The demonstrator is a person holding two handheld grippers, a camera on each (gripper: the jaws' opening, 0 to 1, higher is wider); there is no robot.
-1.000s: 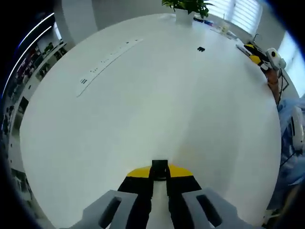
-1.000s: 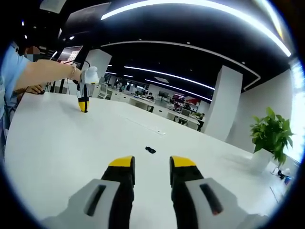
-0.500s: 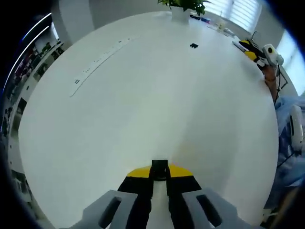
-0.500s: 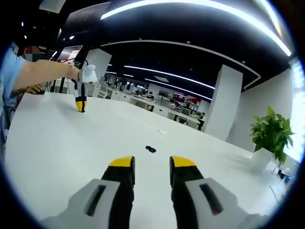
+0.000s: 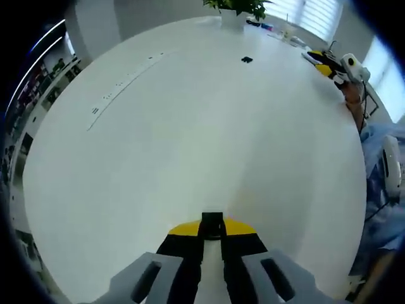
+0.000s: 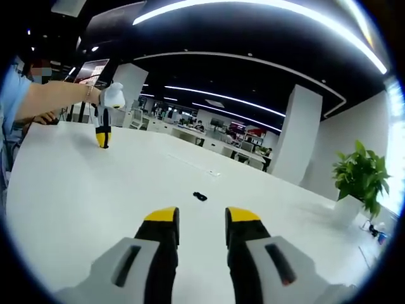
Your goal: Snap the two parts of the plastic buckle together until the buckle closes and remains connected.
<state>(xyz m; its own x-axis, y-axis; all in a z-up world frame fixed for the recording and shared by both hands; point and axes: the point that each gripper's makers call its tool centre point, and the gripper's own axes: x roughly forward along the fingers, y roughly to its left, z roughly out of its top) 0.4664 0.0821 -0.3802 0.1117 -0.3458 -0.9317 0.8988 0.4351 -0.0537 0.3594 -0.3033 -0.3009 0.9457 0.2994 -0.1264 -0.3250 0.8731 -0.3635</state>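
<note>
Between the yellow tips of my left gripper sits a small black buckle part, and the jaws are shut on it, low over the white table. The other black buckle part lies far off on the table, also seen as the loose buckle part just beyond my right gripper. That gripper is open with nothing between its fingers. In the right gripper view the left gripper hangs tip-down at the far left, held by a hand. The right gripper appears at the table's far right edge in the left gripper view.
A potted plant stands at the far end of the table, seen too as the plant. A long strip of sockets runs across the tabletop. A person's sleeve is at the right edge. Office desks lie behind.
The left gripper has shifted slightly, moving left and a little up in the right gripper view, still holding its buckle part. The right gripper has stayed still and open.
</note>
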